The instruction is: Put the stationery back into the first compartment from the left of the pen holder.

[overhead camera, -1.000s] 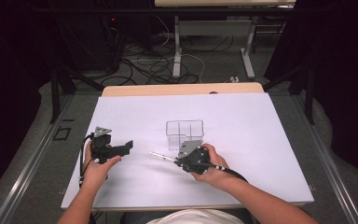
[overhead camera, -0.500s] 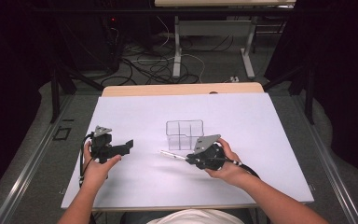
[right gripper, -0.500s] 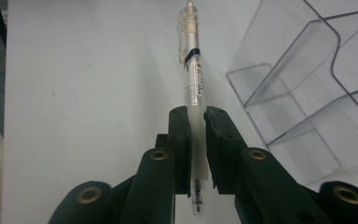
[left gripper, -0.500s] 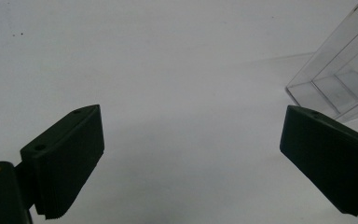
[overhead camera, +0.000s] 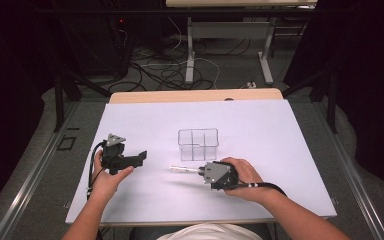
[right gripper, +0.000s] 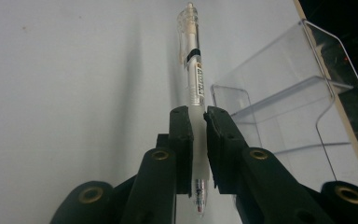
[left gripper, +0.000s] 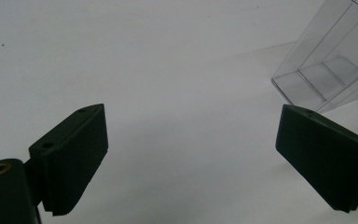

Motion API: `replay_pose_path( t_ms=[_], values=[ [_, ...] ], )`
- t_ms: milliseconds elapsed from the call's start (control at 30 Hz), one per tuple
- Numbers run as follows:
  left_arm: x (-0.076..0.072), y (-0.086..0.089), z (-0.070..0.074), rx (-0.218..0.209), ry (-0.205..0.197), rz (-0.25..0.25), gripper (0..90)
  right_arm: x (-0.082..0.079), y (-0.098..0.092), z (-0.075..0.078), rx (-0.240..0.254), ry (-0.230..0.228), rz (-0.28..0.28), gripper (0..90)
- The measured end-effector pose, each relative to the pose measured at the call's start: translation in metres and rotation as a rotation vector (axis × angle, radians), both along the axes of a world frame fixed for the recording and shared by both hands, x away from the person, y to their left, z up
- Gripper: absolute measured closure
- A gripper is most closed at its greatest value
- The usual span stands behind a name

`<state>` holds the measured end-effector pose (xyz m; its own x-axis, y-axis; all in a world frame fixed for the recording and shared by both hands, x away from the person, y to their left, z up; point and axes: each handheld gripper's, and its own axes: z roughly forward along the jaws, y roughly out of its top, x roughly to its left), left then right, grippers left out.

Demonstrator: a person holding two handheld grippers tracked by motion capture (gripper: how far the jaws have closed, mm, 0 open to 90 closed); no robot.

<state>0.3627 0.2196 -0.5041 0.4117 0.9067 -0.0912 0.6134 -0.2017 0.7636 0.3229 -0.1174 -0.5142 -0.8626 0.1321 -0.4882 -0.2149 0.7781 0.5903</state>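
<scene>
1 clear divided box [overhead camera: 198, 144] beside pen [right gripper: 194, 70]

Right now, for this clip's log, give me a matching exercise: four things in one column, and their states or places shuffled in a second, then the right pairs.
Things:
1. left gripper
2. right gripper
3. pen
4. clear organizer

States or places:
A. clamped between two black jaws, its clear cap end sticking out past them
B. jaws wide apart, nothing between them
C. stands on the white table, divided into compartments
D. jaws closed on a slim translucent barrel

Pairs: 1-B, 2-D, 3-A, 4-C
</scene>
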Motion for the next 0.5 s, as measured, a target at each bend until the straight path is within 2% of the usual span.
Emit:
replay_pose_path(
  t_ms=[67, 100, 133, 267, 333, 433, 500],
  values=[
    [-0.001, -0.002, 0.000, -0.003, 0.001, -0.012, 12.2, -0.002, 0.002, -0.001, -0.046, -0.056, 0.032, 80.7],
    [-0.001, -0.003, 0.001, 0.009, 0.014, -0.024, 12.9, -0.004, 0.004, -0.002, -0.063, -0.080, 0.046, 80.7],
    [-0.001, -0.004, 0.001, -0.002, 0.006, -0.028, 13.5, -0.005, 0.005, -0.003, -0.094, -0.098, 0.059, 80.6],
    [-0.003, -0.008, 0.002, -0.001, 0.016, -0.069, 15.6, -0.008, 0.009, -0.005, -0.145, -0.172, 0.102, 80.7],
    [-0.004, -0.011, 0.001, -0.001, 0.020, -0.091, 16.0, -0.008, 0.010, -0.005, -0.162, -0.185, 0.128, 80.6],
    [-0.006, -0.017, 0.002, 0.014, 0.025, -0.130, 16.4, -0.010, 0.011, -0.006, -0.155, -0.182, 0.130, 80.6],
    [-0.007, -0.022, 0.002, 0.019, 0.018, -0.157, 17.6, -0.010, 0.012, -0.006, -0.156, -0.201, 0.146, 80.6]
  ],
)
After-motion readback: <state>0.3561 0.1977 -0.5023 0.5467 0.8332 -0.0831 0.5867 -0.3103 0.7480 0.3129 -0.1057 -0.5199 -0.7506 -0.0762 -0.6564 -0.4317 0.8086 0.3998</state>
